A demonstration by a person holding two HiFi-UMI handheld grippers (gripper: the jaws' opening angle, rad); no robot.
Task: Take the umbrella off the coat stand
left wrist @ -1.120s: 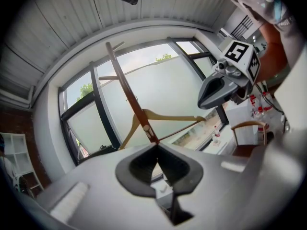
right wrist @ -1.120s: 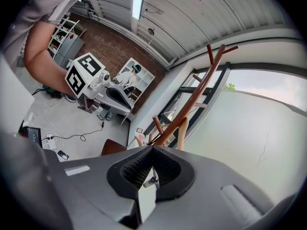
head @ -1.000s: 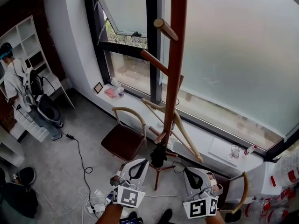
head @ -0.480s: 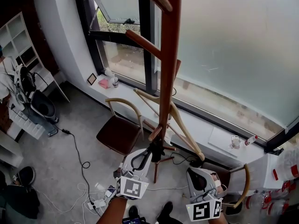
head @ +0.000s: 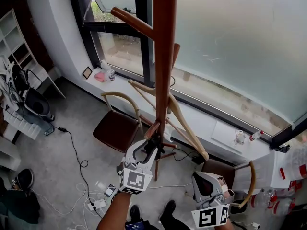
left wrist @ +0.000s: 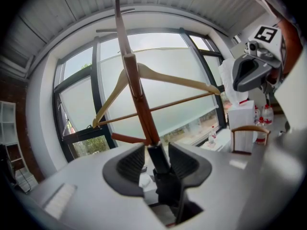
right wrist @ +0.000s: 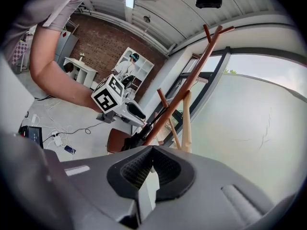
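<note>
A: Looking at the head view, how far along would you say this is?

B: Early, I'd judge. The umbrella [left wrist: 162,174], black and folded up, hangs at the tip of a low peg [head: 152,128] on the coat stand [head: 164,61]. Nothing has been lifted off.

A: And the left gripper [head: 145,152]?

B: It's right at the umbrella. Its jaws have just been opening, and in the left gripper view they stand well apart with the umbrella's dark body upright between the ribbed pads. There's a gap on the left pad's side. The right pad is close, but I wouldn't call it a grip — the pads aren't pressing.

A: The right gripper [right wrist: 152,157]?

B: It's lower and off to the right in the head view, well apart from the stand. Its jaws are closed tip to tip with nothing between them, and its own view just looks across at the pole and the other gripper.

A: So what's left?

B: Nearly everything, by my reading. The left jaws have to close on the umbrella, lift it clear of the peg and bring it away — without snagging the wooden hanger [head: 184,123] that hangs on the stand close by.
</note>
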